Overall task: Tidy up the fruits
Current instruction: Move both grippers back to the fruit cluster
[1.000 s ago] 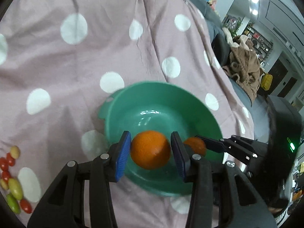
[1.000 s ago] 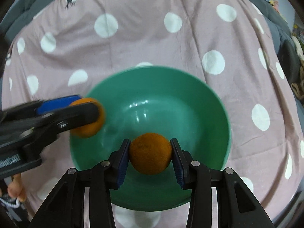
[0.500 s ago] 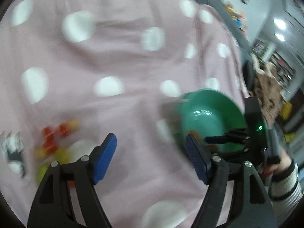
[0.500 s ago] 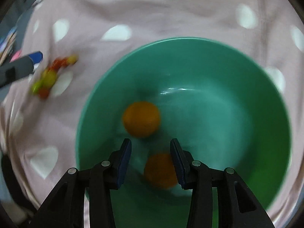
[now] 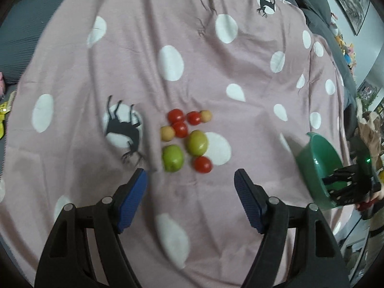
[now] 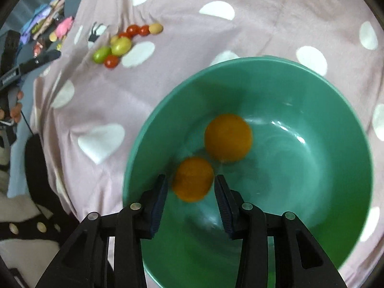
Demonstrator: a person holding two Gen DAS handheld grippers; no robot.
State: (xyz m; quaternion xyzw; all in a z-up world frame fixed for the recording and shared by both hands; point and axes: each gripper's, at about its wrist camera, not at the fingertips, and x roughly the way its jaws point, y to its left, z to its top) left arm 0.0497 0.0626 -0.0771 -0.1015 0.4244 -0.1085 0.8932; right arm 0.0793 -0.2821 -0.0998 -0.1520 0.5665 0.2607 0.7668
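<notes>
Fruits lie in two groups on the pink spotted blanket (image 5: 134, 76): a loose cluster on the cloth and two oranges inside the green bowl (image 6: 312, 86). In the left wrist view we hold the left gripper (image 5: 190, 180) above the cluster, its blue pads (image 5: 133, 199) spread wide with only bare cloth between them. Just beyond the fingertips sit a green fruit (image 5: 172, 158) and a red tomato (image 5: 202, 164); a second, yellow-green fruit (image 5: 197, 142) lies behind them, then three more red tomatoes (image 5: 180, 129) and two small tan fruits (image 5: 167, 133), all packed close together, several touching. The bowl appears at the right edge of that view, well apart from the cluster, with the other gripper reaching into it. In the right wrist view we hold the right gripper (image 6: 190, 184) over the bowl's interior, pointing steeply down. The smaller orange (image 6: 193, 178) sits between its pads; it is blurred, and narrow gaps show on both sides, so the jaws stand slightly apart around it without pressing. The larger orange (image 6: 228, 138) rests on the bowl's floor just beyond, close beside the smaller one. The fruit cluster shows at the upper left of this view.
</notes>
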